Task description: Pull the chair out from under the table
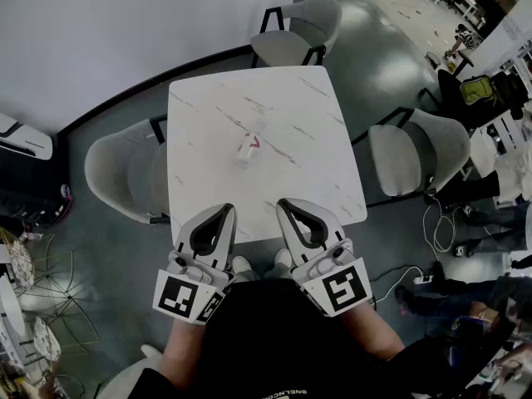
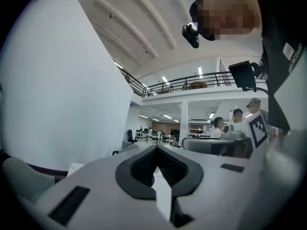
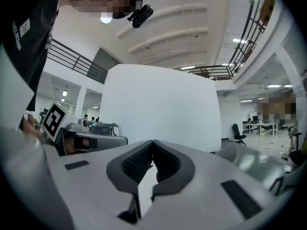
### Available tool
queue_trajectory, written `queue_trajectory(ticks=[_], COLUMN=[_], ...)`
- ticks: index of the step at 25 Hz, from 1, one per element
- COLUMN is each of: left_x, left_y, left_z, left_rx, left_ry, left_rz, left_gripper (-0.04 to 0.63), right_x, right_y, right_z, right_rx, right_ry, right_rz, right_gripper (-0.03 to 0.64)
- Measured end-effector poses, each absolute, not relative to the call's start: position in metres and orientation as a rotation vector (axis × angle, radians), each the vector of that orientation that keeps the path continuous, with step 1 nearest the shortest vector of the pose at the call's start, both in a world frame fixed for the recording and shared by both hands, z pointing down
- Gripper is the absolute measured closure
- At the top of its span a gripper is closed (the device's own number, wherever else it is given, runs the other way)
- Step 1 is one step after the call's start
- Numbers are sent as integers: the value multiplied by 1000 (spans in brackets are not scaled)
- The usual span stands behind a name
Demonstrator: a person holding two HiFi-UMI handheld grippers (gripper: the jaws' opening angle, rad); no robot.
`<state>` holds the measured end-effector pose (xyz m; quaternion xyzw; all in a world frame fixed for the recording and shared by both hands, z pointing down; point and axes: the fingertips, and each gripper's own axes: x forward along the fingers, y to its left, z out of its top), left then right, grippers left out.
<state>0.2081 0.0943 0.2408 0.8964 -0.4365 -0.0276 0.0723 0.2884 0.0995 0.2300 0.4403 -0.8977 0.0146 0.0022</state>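
Note:
A white marble table [image 1: 283, 115] stands before me with three grey padded chairs round it. One chair [image 1: 125, 173] is at the left with its seat partly under the tabletop, one [image 1: 299, 27] is at the far side, and one [image 1: 416, 152] is at the right. My left gripper [image 1: 223, 210] and right gripper [image 1: 285, 205] hover side by side over the table's near edge, level and apart from every chair. Both are shut with nothing between the fingers, as the left gripper [image 2: 156, 150] and right gripper [image 3: 152, 143] views also show.
A small clear bottle [image 1: 248, 146] with a pink label lies on the middle of the table. A white wall runs along the far left. Cables and a power strip [image 1: 420, 277] lie on the floor at the right, near seated people. Wire-frame furniture [image 1: 33, 281] stands at the left.

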Motion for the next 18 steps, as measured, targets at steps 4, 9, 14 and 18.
queue_trajectory(ticks=[4, 9, 14, 18], left_x=[203, 197, 189, 181], left_y=[95, 95, 96, 96], left_z=[242, 244, 247, 251], left_rx=[2686, 2674, 2666, 2655], left_ry=[-1312, -1313, -1311, -1310], left_rz=[-86, -88, -86, -84], left_gripper=[591, 591, 591, 591], right_x=[286, 279, 274, 266], right_y=[100, 101, 99, 100], right_z=[231, 232, 233, 235], right_rx=[1372, 1372, 1380, 1379], right_ry=[-2810, -2810, -2802, -2802], right_rz=[-39, 5, -17, -8], right_gripper=[603, 603, 603, 603])
